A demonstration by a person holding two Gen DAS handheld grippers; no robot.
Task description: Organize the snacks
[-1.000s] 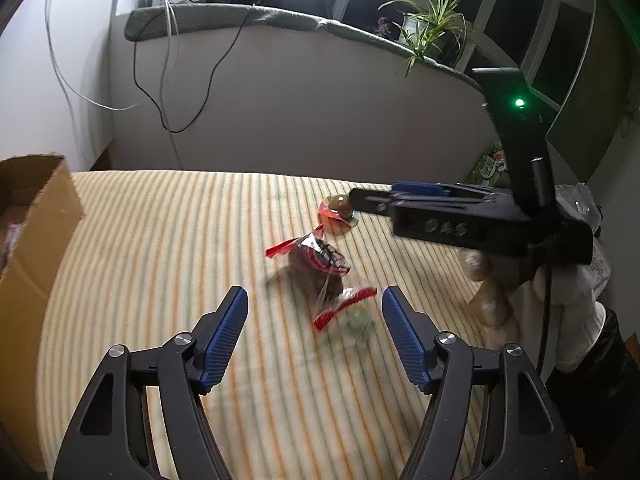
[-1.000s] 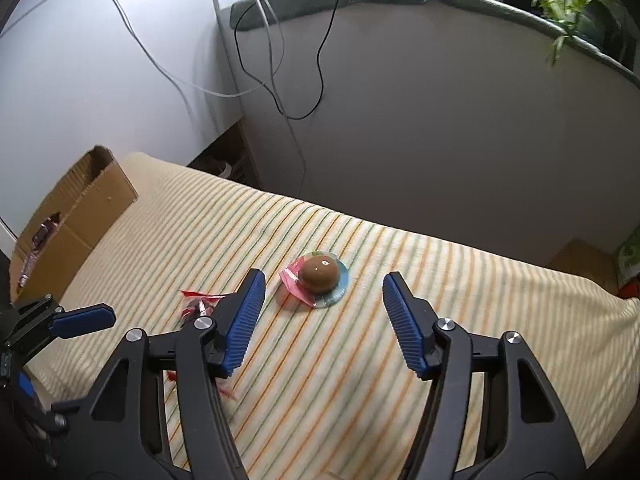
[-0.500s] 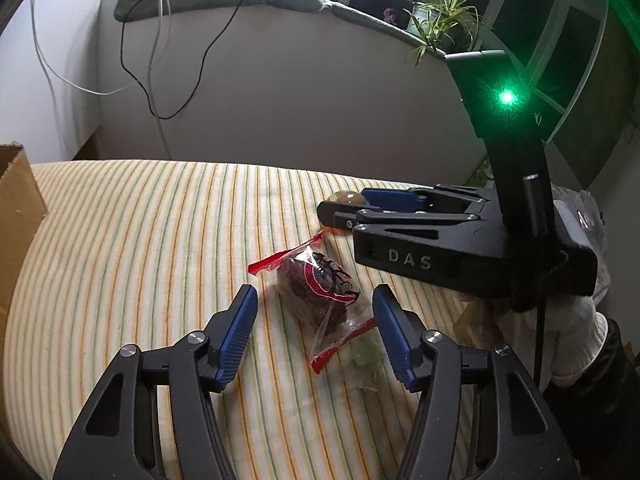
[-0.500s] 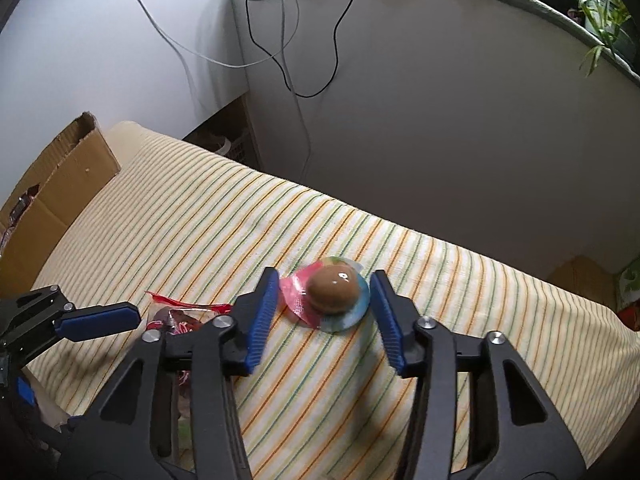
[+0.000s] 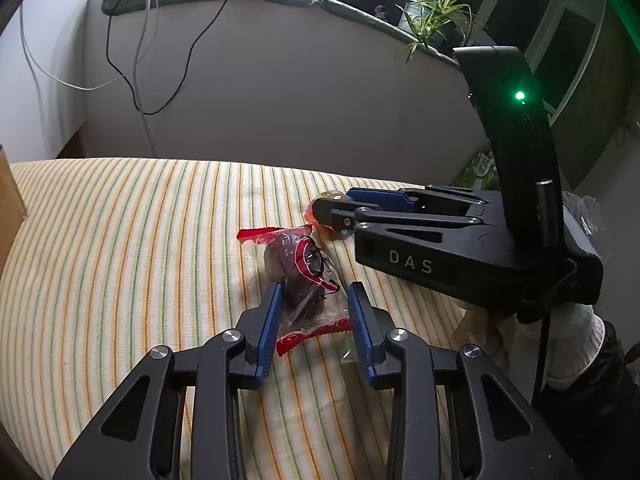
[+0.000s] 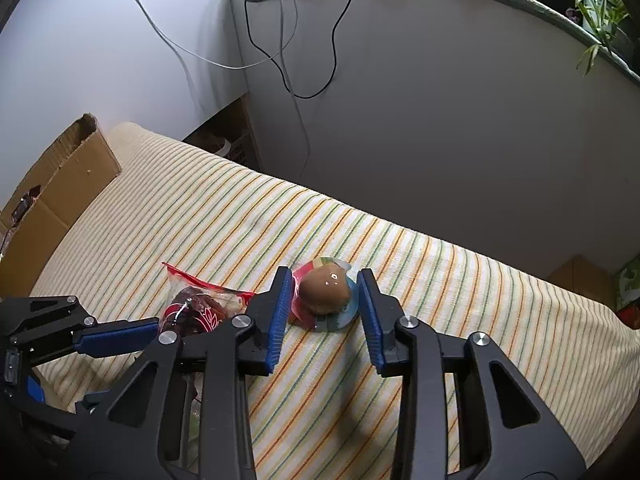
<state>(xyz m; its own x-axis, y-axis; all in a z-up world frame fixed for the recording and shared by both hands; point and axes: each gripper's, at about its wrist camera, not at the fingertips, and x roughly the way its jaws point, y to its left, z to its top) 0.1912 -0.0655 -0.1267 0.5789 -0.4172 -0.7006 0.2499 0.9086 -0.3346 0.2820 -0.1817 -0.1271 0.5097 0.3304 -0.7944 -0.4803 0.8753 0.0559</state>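
Two handheld grippers work side by side over a surface covered in a yellow cloth (image 6: 460, 276) with green and orange stripes.

The left gripper (image 5: 316, 312) points down at a clear snack bag (image 5: 304, 276) with red ends and a dark brown snack inside. The bag lies on the cloth between its two blue pads. The jaws are closing and stand narrow; the left pad appears to touch the bag's side, while the right pad sits at the crinkled edge of the wrapper.

The right gripper (image 6: 324, 304) sits just to the right of the left gripper. Between its blue pads rests a brown egg-shaped snack (image 6: 324, 290) on a round, colourful wrapper. Its jaws are also closing and narrow, with the pads close on either side; whether they press on it cannot be told.

Far to the left of both grippers stands an open cardboard box (image 6: 60, 196). Ahead of them rises a pale wall with hanging cables (image 6: 288, 40), and a green plant (image 5: 432, 12) on the ledge above.
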